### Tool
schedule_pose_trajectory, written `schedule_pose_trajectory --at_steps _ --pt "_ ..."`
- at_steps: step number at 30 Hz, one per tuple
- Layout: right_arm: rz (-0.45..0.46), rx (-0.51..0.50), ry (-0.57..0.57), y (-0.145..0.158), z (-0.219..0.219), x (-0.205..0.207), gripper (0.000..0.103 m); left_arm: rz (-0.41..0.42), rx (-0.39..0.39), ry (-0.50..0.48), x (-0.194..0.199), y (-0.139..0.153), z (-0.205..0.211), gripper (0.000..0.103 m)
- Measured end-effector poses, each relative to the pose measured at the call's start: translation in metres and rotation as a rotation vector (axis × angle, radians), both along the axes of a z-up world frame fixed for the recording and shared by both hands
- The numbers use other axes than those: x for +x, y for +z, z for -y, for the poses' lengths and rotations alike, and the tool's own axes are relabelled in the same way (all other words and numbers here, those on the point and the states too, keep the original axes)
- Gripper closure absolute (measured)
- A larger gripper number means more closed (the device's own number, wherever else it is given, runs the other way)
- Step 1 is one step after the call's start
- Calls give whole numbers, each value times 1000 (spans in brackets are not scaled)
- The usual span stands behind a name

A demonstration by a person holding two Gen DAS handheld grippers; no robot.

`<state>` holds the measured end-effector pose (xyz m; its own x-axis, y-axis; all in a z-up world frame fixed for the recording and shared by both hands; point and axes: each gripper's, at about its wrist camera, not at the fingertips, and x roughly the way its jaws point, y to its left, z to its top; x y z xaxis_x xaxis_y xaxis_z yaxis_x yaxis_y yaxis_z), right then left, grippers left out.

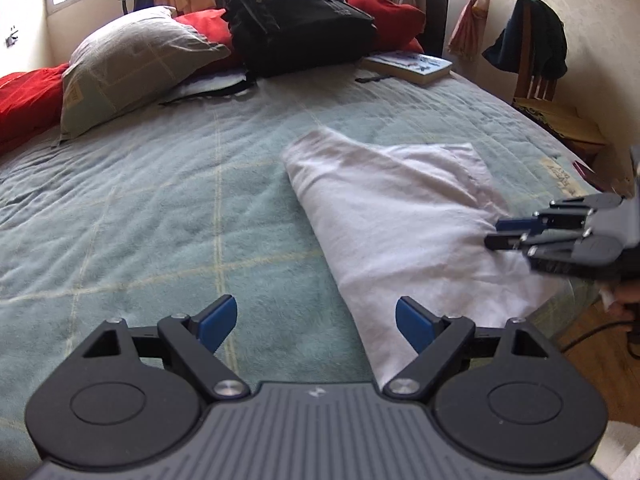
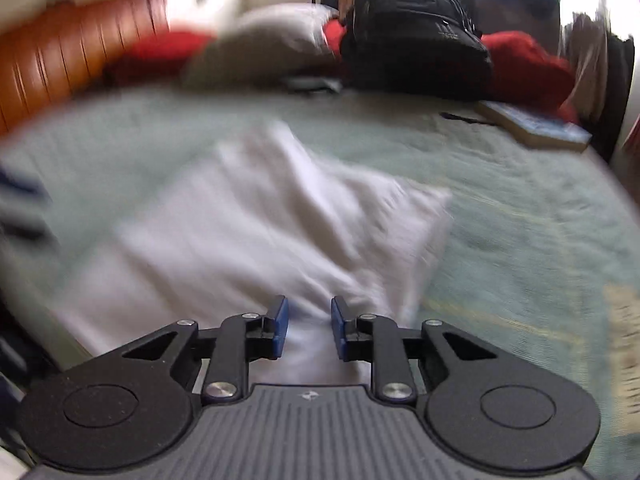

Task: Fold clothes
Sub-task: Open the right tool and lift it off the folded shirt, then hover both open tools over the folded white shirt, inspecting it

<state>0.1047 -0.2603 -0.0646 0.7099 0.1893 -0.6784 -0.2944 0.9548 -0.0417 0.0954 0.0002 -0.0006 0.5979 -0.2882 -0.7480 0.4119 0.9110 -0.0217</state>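
Blue pads of the right gripper point(image 2: 307, 328) stand slightly apart over the near edge of the white cloth point(image 2: 256, 232), pressing nothing. Left gripper point(image 1: 316, 322), jaws wide and empty, hovers at the cloth's seven o'clock. Cloth lies part-folded on the green bed point(image 1: 140, 208), backpack point(image 1: 296, 20) at twelve. Step judged: between folds. Next: regrasp a free corner.
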Motion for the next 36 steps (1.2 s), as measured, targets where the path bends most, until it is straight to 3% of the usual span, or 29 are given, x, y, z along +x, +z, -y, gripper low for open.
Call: schedule_pose_trajectory --at_steps 5,7,10,13,17,20,22,28,33,36 --pt "37 33 21 7 17 -21 74 -27 24 -24 10 -4 8 16" --pt "73 69 40 17 16 -23 64 -11 17 -69 17 2 20 16" --pt "73 120 68 15 9 -12 59 6 -37 -155 34 11 43 16" --pt "14 81 18 -1 7 -1 58 -2 -92 -219 55 8 65 16" --pt "-13 196 24 -9 28 1 58 -47 -171 -278 83 -11 88 16" --pt "-32 256 28 -7 40 3 59 -78 -166 -203 106 -41 89 19" --pt "-44 300 35 -2 46 4 58 -112 -218 -149 112 -47 79 20" --pt "17 391 55 35 55 41 52 -31 -254 -153 105 -21 72 14" --pt "-43 317 150 28 21 101 52 -83 -329 -141 113 -27 63 14" --pt "-94 224 94 4 15 124 54 -113 -335 -124 118 -35 59 14"
